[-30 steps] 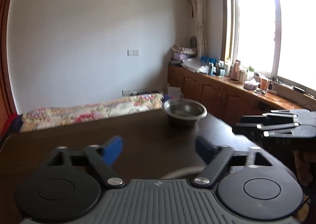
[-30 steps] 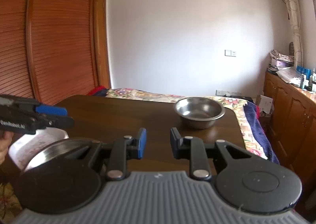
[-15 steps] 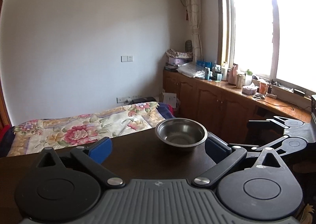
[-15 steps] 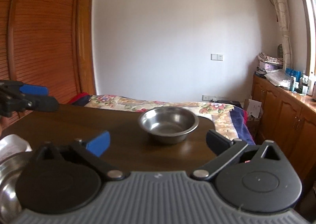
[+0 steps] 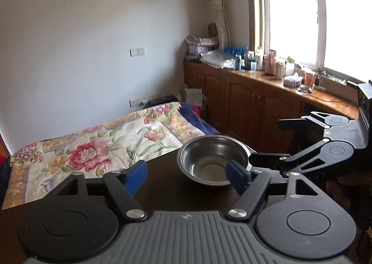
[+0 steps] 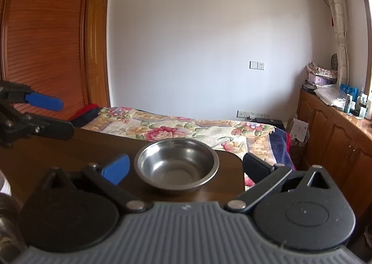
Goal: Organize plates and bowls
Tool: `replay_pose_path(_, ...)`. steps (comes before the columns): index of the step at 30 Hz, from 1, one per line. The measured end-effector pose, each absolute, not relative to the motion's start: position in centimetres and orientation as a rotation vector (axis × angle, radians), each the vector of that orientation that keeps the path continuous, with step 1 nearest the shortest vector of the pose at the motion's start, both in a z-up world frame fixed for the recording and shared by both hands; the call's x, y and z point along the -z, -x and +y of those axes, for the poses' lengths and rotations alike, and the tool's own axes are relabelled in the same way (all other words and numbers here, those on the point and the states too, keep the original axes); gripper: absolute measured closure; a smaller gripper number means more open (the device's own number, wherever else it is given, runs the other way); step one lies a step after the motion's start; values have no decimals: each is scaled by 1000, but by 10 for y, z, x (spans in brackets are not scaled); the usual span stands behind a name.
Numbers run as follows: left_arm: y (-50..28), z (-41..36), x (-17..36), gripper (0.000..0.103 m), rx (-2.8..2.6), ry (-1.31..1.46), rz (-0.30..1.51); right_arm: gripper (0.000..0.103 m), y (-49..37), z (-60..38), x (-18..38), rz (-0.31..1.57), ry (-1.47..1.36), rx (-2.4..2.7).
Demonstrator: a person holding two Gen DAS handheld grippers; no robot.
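From the right wrist view, the right hand-held gripper (image 6: 184, 167) stood with its jaws spread as wide as they go, nothing between the pads — they had just been opening. The steel bowl (image 6: 176, 163) sat upright on the dark wooden surface (image 6: 69, 147) straight ahead of it, framed between the blue left fingertip (image 6: 116, 168) and the dark right one, apart from both. The bowl stood near the surface's far right corner and looked empty. At the lower left edge of that view a blurred metallic rim and something pale showed, too smeared to name with any confidence.

From the left wrist view, the left hand-held gripper (image 5: 187, 174) was also open, a little less than fully — its jaws had just been closing a touch, with nothing pressed between them. Here the steel bowl (image 5: 212, 161) lay ahead and to the right of centre, its near rim partly behind the right blue fingertip (image 5: 237, 176); whether that pad touched the rim could not be told. The right hand-held gripper (image 5: 267, 143) reached in from the right, its lower finger just beside the bowl's rim.

Beyond the surface lay a bed with a floral cover (image 6: 186, 128), then a white wall; wooden cabinets (image 5: 244, 101) ran along the right under a bright window.
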State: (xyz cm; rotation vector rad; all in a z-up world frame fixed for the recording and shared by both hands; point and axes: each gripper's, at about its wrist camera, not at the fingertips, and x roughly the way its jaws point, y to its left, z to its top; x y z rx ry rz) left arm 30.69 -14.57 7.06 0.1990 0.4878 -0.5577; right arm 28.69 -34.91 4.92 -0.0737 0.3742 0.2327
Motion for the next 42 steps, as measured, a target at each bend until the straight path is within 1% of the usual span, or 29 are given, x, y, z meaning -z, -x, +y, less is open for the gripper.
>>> replay_pose_path(1,-313,-149,-69,8,560,-202,500,0,-292,-350,-48,381,68,-232)
replay_pose_path(3,-324,-155,-63,14,566,-194,537,2,-300,-352,-45,395,58,-231)
replay_pose_path(4,-329,-158,-61,15,570,-196,558,9,-306,-352,-43,409,54,-232)
replay_pose_path(5,-335,-161,-59,17,576,-202,578,13,-310,-353,-41,423,52,-232)
replay_pose_path(6,-339,-163,-56,18,579,-211,592,15,-313,-353,-39,436,48,-230)
replay_pose_path(8,-348,-169,-51,19,576,-226,614,17,-320,-354,-35,456,33,-231)
replay_pose_path(10,-356,-172,-46,19,568,-231,636,23,-327,-356,-31,478,18,-227)
replay_pose_path(15,-377,-175,-34,20,555,-206,695,25,-337,-359,-24,518,-19,-229)
replay_pose_path(21,-393,-174,-27,26,556,-151,752,30,-342,-358,-19,563,-29,-247)
replay_pose_path(22,-395,-173,-27,27,557,-138,757,33,-343,-358,-18,568,-31,-248)
replay_pose_path(23,-395,-173,-27,30,561,-129,763,35,-343,-358,-18,574,-37,-250)
replay_pose_path(24,-396,-173,-27,36,565,-120,769,39,-343,-359,-18,580,-43,-254)
replay_pose_path(25,-396,-173,-26,39,569,-114,774,45,-344,-359,-18,585,-48,-256)
replay_pose_path(26,-396,-175,-27,45,574,-114,778,47,-343,-359,-18,590,-49,-258)
replay_pose_path(27,-396,-176,-27,49,578,-119,780,55,-344,-358,-18,592,-51,-259)
replay_pose_path(28,-394,-176,-27,49,572,-125,776,62,-344,-358,-18,596,-53,-262)
replay_pose_path(30,-392,-176,-28,50,573,-119,779,70,-343,-357,-18,599,-55,-261)
replay_pose_path(37,-378,-174,-33,50,564,-121,767,71,-339,-353,-21,602,-45,-244)
replay_pose_path(42,-374,-170,-43,50,559,-117,745,74,-336,-353,-25,591,-42,-238)
